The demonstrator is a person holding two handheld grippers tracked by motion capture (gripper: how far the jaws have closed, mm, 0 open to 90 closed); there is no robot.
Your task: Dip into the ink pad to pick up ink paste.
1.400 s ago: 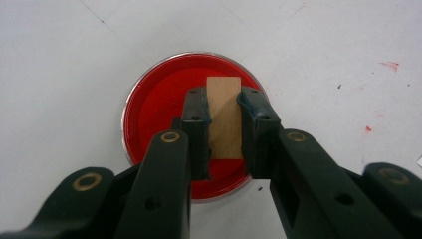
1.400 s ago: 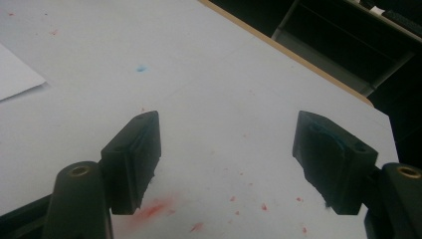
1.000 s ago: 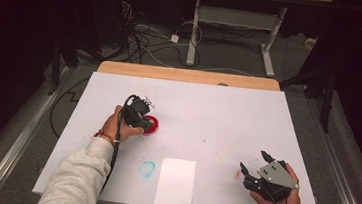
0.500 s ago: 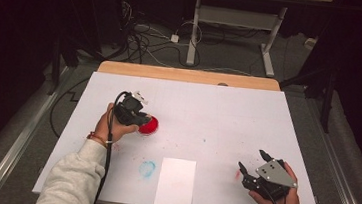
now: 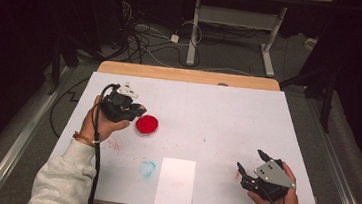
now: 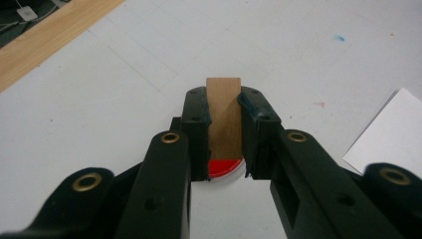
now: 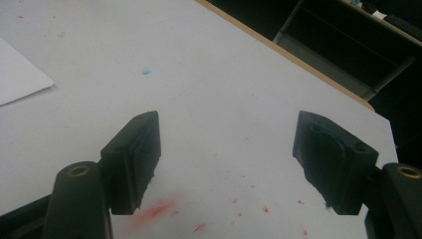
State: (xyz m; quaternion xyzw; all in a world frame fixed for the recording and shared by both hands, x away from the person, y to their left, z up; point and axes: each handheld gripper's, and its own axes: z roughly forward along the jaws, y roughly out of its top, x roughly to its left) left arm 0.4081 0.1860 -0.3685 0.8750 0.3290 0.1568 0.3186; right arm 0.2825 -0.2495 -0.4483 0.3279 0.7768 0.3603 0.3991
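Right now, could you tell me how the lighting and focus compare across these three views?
High view: the white table is evenly lit, surroundings dark. Left gripper view: the brown strip between the jaws looks fairly sharp, the nearest jaw parts soft. Right gripper view: dimmer and greyer, jaws slightly blurred, red smudges soft-edged.

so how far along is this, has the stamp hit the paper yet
Not yet. Done: the left claw is clamped on a brown stamp block, which sits by the red ink pad. In hand: inking. Left: the white paper looks unmarked, and the right claw waits open beside it.
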